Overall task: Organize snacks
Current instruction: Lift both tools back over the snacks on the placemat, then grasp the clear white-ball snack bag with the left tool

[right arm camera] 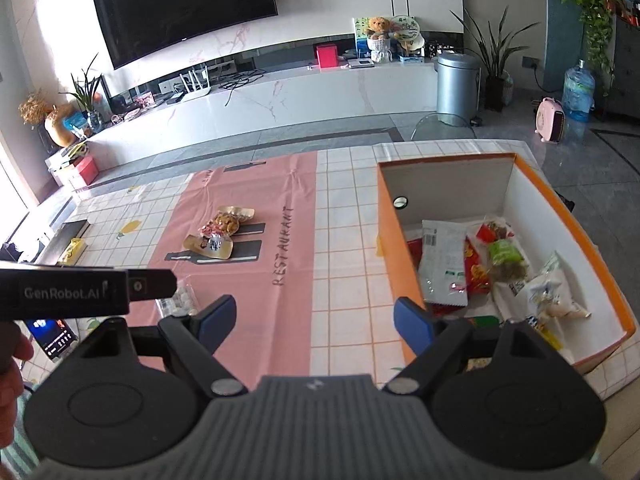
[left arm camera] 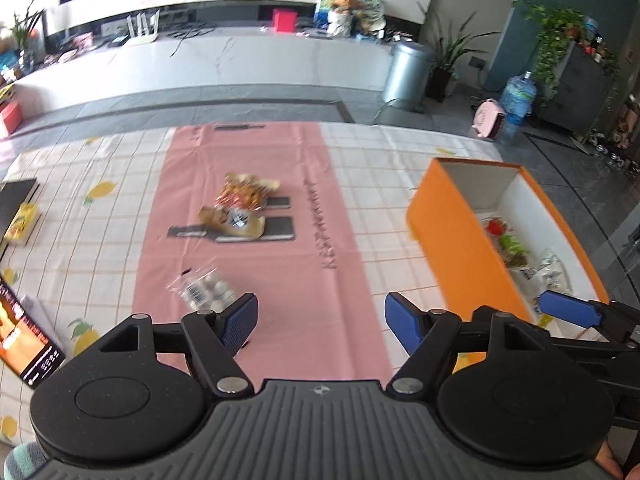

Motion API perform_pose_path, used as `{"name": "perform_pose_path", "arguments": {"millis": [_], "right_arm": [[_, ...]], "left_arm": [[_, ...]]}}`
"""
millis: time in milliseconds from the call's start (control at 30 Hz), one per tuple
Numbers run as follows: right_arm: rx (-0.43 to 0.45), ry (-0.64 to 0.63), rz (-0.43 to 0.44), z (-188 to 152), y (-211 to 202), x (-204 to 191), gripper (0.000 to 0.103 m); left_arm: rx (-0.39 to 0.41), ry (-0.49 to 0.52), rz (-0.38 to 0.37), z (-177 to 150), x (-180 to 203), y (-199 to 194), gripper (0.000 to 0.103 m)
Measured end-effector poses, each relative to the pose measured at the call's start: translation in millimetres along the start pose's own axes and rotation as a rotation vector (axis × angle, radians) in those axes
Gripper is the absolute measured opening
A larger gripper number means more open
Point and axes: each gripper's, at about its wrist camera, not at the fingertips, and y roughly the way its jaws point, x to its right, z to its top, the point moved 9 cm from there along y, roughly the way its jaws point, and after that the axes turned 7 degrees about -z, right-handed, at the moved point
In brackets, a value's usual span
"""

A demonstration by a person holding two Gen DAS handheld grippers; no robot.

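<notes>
An orange box [left arm camera: 448, 236] with a white inside stands on the table at the right; it also shows in the right wrist view [right arm camera: 394, 248] and holds several snack packets [right arm camera: 472, 264]. A small pile of snack packets [left arm camera: 238, 208] lies mid-mat, also in the right wrist view [right arm camera: 220, 232]. A clear packet of white round snacks [left arm camera: 204, 286] lies just ahead of my left gripper's left finger, partly hidden in the right wrist view [right arm camera: 180, 298]. My left gripper [left arm camera: 320, 318] is open and empty above the pink mat. My right gripper [right arm camera: 314, 320] is open and empty beside the box's near left corner.
A pink mat [left arm camera: 260, 264] lies on a checked tablecloth [left arm camera: 100, 208]. A phone [left arm camera: 24, 336] and a yellow box [left arm camera: 22, 224] lie at the left edge. Beyond the table are a TV bench [right arm camera: 280, 96], a metal bin [right arm camera: 456, 84] and plants.
</notes>
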Motion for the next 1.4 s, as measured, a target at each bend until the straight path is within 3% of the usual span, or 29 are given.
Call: {"name": "perform_pose_path", "arguments": {"millis": [233, 500, 733, 1100, 1333, 1400], "right_arm": [[-0.038, -0.013, 0.004, -9.2, 30.2, -21.8, 0.083], [-0.064, -0.083, 0.003, -9.5, 71.7, -45.1, 0.069], [-0.122, -0.116, 0.005, -6.0, 115.3, -58.3, 0.069], [-0.233, -0.166, 0.074, -26.5, 175.0, -90.6, 0.059], [-0.256, -0.162, 0.098, -32.5, 192.2, -100.2, 0.059], [-0.255, -0.166, 0.100, -32.8, 194.8, -101.4, 0.059]], "left_arm": [[-0.047, -0.086, 0.013, -13.6, -36.5, 16.7, 0.085], [-0.092, -0.194, 0.019, -11.0, -72.1, 50.9, 0.085], [-0.167, -0.254, 0.016, -9.6, -98.9, 88.4, 0.085], [-0.299, -0.246, 0.064, -25.1, -130.2, 130.1, 0.085], [-0.275, -0.294, 0.049, -29.4, -130.5, 133.1, 0.084], [-0.261, -0.278, 0.061, -26.7, -128.9, 133.8, 0.078]]}}
